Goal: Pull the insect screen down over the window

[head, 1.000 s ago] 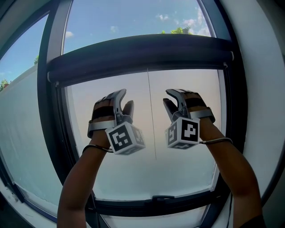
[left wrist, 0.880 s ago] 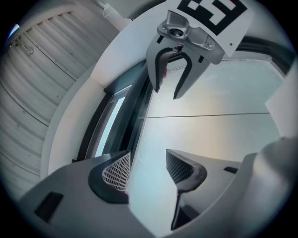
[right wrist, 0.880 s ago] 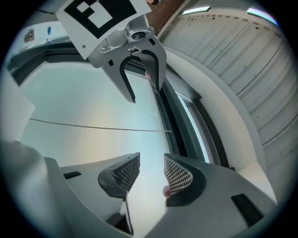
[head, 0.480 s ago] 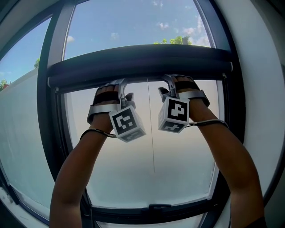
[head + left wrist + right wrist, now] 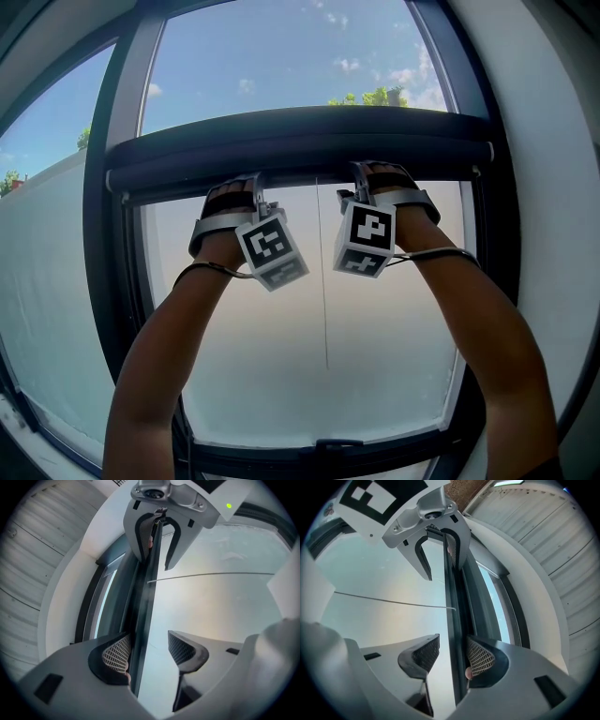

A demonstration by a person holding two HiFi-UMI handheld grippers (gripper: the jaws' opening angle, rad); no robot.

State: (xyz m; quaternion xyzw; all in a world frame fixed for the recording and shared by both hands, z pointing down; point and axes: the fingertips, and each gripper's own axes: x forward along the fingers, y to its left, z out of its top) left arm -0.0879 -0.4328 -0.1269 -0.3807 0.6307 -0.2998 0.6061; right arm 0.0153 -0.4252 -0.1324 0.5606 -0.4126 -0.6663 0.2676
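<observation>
We face the tall dark-framed window (image 5: 120, 281). The insect screen's long dark bar (image 5: 300, 141) sits high across it, and most of the pane below looks uncovered. We raise the left gripper (image 5: 147, 639) and the right gripper (image 5: 453, 639) side by side to the bar's lower edge for an even pull. Both sets of jaws have just been opening and stand apart, with the bar's lip between them, unclamped.

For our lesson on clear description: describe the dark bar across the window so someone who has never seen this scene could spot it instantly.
Find the dark-framed window. A thick, rounded dark bar spans it from side to side, blue sky above, milky pane below. Unlike the window's uprights it lies level, and the left claw and right claw stand open around its lower edge.
</observation>
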